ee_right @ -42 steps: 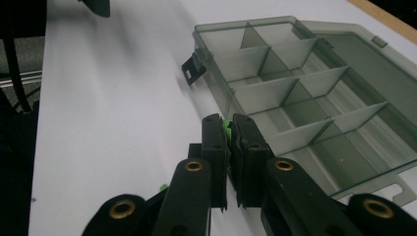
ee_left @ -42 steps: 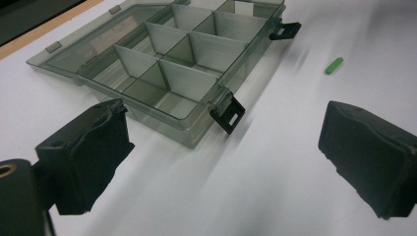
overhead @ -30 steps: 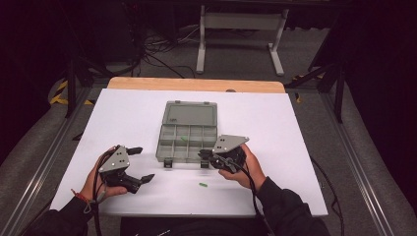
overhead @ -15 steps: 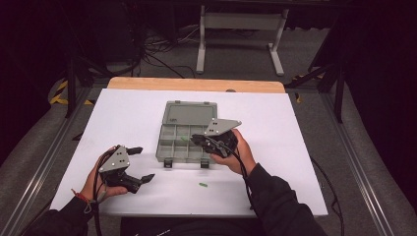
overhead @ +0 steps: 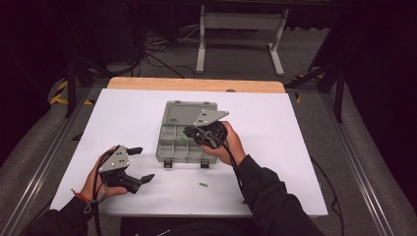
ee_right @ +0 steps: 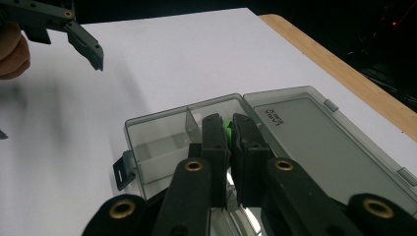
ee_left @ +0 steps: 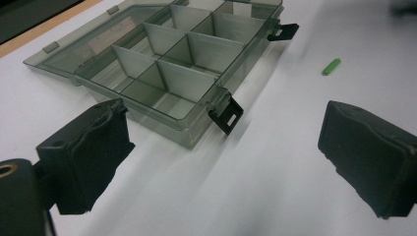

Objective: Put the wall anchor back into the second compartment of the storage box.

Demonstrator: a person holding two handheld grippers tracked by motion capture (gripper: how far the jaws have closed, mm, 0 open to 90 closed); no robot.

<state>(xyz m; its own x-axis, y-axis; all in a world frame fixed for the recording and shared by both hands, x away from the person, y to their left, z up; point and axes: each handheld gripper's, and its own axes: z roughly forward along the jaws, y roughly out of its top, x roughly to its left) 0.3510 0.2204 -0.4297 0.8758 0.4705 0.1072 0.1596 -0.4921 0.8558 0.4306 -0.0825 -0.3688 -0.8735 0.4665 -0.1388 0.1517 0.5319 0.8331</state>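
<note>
One green piece (ee_right: pixel 226 129) pinched over box (ee_right: pixel 152 147)

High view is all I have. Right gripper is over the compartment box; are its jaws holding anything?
Observer: Yes. In the right gripper view, the right gripper is shut on a small green piece.
Operator: Which part of the box is it over?
Observer: A compartment beside the open lid of the compartment box.
Operator: Left jaws?
Observer: Left gripper is open, nothing between its jaws; another green piece lies on the white table.
</note>
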